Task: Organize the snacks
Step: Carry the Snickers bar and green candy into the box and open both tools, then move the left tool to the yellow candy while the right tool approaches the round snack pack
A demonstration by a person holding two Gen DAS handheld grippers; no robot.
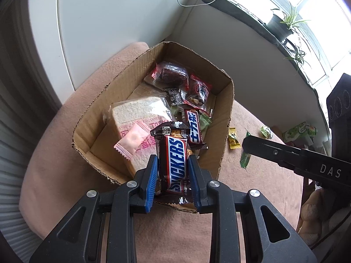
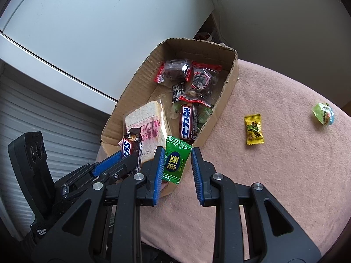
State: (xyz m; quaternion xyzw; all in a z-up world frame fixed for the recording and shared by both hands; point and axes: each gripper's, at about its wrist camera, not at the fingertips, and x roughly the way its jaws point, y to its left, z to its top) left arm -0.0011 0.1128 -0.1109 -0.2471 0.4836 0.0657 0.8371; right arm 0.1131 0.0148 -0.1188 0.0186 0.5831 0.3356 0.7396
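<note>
My left gripper (image 1: 172, 160) is shut on a brown Snickers bar (image 1: 175, 153), held upright over the near wall of an open cardboard box (image 1: 228, 109). In the right wrist view the same bar (image 2: 128, 149) shows at the left gripper (image 2: 122, 155), above the box's (image 2: 230, 83) near corner. My right gripper (image 2: 178, 153) is shut on a green wrapped candy (image 2: 175, 164), just beside that corner. From the left it (image 1: 245, 144) reaches in from the right with the candy (image 1: 244, 160) hanging at its tip.
The box holds wrapped bread (image 1: 136, 114), a pink sachet (image 1: 131, 142), another Snickers bar (image 1: 194, 129) and red-edged packs (image 1: 169, 72). On the pink cloth (image 2: 285, 175) lie a yellow candy (image 2: 254, 129) and a round green-blue candy (image 2: 323, 114). A person's hand (image 1: 311, 210) holds the right gripper.
</note>
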